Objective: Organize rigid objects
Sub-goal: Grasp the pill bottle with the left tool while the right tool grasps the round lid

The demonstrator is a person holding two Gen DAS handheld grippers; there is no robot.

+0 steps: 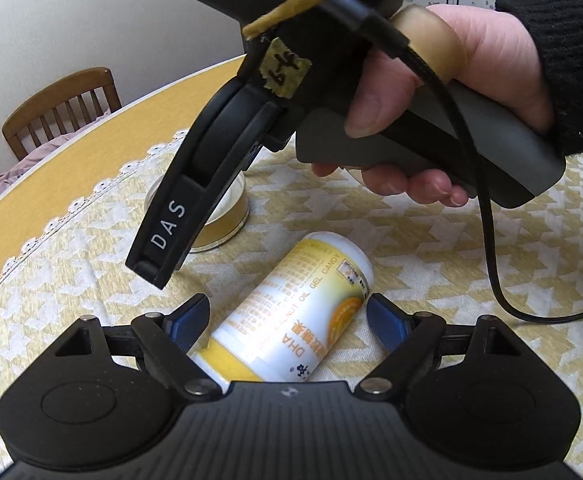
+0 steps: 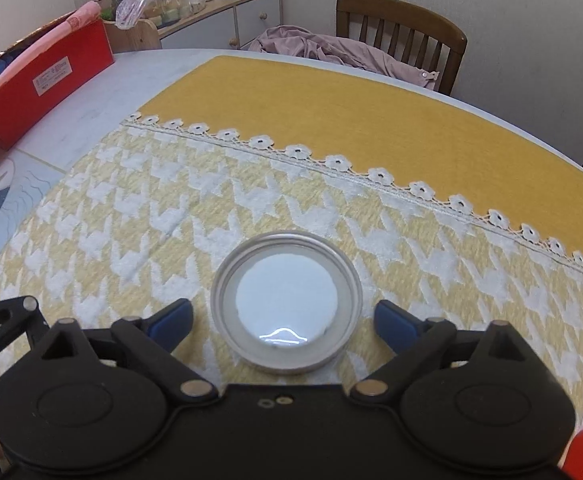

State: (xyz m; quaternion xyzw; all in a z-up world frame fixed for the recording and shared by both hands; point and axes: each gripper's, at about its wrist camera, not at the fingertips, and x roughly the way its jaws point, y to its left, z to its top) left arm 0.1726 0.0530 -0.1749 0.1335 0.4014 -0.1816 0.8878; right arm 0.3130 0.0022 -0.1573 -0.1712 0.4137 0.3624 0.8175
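Two rigid items on the tabletop (image 2: 91,128)

One lying supplement bottle (image 1: 291,312), one round lidded jar (image 2: 286,304), one wooden chair (image 2: 403,32), one red box (image 2: 43,92).

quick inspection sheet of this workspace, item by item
surface: yellow and white houndstooth cloth with a lace edge over a plain yellow cloth
job's things: supplement bottle lying on its side; round clear jar upright
clutter: red box on the table's far side
grippers: left hand-held gripper open, fingers either side of the bottle; right hand-held gripper open, fingers flanking the jar
cables: black cable trailing from the right gripper onto the cloth
surroundings: wooden chair with pink clothing, sideboard with bags
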